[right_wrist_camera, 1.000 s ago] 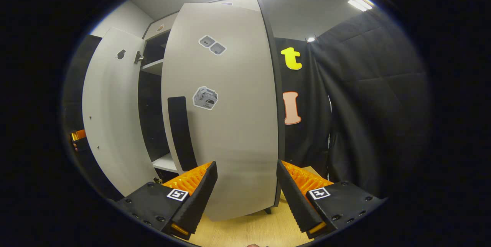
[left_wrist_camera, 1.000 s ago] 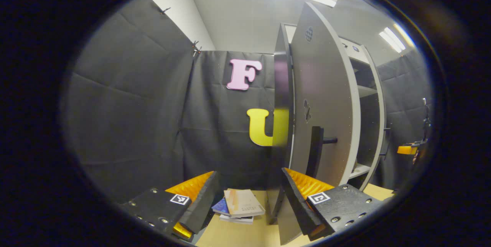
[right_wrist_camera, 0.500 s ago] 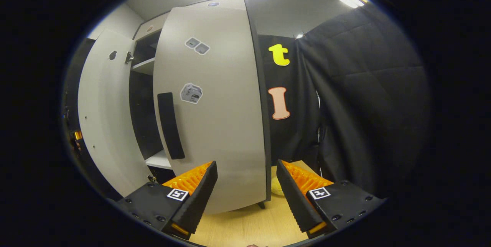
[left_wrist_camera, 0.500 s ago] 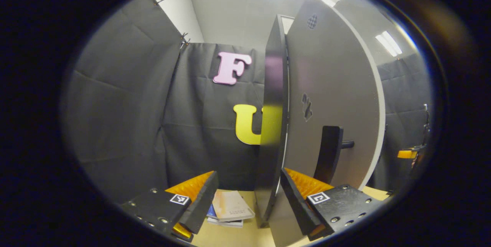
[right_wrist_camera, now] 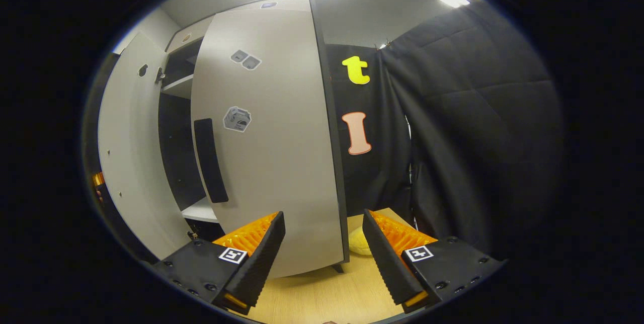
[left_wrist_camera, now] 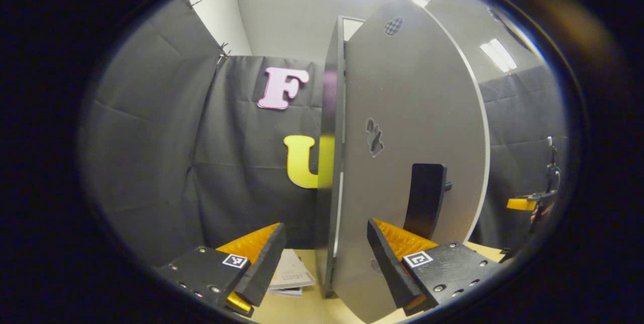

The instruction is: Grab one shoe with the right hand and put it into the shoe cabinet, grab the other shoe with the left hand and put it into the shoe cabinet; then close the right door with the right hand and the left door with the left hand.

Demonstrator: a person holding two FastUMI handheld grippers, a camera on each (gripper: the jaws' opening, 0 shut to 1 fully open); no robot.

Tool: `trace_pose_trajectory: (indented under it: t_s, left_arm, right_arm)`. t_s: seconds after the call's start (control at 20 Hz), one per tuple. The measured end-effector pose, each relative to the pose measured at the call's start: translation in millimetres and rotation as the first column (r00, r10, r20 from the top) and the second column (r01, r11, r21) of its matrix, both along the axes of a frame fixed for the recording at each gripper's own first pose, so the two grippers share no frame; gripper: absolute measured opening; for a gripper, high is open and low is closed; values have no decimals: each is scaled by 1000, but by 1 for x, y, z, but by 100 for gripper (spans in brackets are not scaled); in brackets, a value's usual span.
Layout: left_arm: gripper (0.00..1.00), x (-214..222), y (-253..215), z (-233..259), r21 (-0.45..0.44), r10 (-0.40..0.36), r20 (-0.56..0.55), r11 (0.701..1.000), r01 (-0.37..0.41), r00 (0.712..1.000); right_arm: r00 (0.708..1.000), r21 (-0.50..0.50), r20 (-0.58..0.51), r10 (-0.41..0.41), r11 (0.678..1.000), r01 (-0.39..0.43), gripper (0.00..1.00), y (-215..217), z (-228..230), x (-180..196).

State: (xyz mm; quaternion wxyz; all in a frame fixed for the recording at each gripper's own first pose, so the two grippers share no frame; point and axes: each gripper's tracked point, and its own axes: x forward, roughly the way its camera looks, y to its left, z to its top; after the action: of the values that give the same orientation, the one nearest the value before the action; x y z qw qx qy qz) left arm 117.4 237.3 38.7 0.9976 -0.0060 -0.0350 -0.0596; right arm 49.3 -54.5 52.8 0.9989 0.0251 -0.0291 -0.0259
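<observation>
The grey shoe cabinet's left door point(left_wrist_camera: 412, 112) stands close in front of my open left gripper point(left_wrist_camera: 326, 243), its outer face and black handle point(left_wrist_camera: 425, 198) turned to me. The door's lower part sits between the fingers; contact cannot be told. My open right gripper point(right_wrist_camera: 323, 233) faces the right door point(right_wrist_camera: 271, 138), whose black handle point(right_wrist_camera: 210, 160) is up and to the left. A narrow dark gap with a white shelf point(right_wrist_camera: 198, 211) separates it from the left door's inner face point(right_wrist_camera: 126, 148). The doors hide the cabinet's inside.
The cabinet's black side panel point(left_wrist_camera: 329, 163) rises left of the left door. Some books point(left_wrist_camera: 292, 276) lie on the wooden floor point(right_wrist_camera: 322, 299) beside it. A yellow object point(right_wrist_camera: 359, 243) rests by the cabinet's right foot. The right gripper point(left_wrist_camera: 523, 204) shows far right, the left gripper point(right_wrist_camera: 98, 180) far left.
The left door has swung further shut, covering the shelves that the left gripper view showed before. The right door has moved away from the right gripper and the gap between the doors has narrowed.
</observation>
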Motion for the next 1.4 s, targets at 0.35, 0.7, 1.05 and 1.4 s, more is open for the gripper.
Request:
trace_pose_trajectory:
  t_s: [0.35,0.7,1.05,1.4]
  left_arm:
    - [95,13,-58,0,-18,-33,5,999,33,999]
    - [100,32,-136,25,-157,-70,95,984,84,993]
    - [96,26,-123,5,-61,41,49,997,-38,998]
    - [95,-30,-98,-38,33,162,-11,986,-162,987]
  right_arm:
    - [998,-25,14,-58,998,59,98,-17,-4,-7]
    - [991,13,24,-135,991,135,98,-37,-6,-27]
    - [960,19,64,-272,962,272,98,-64,0,-52]
    - [977,81,87,-193,979,186,98,-32,7,-31]
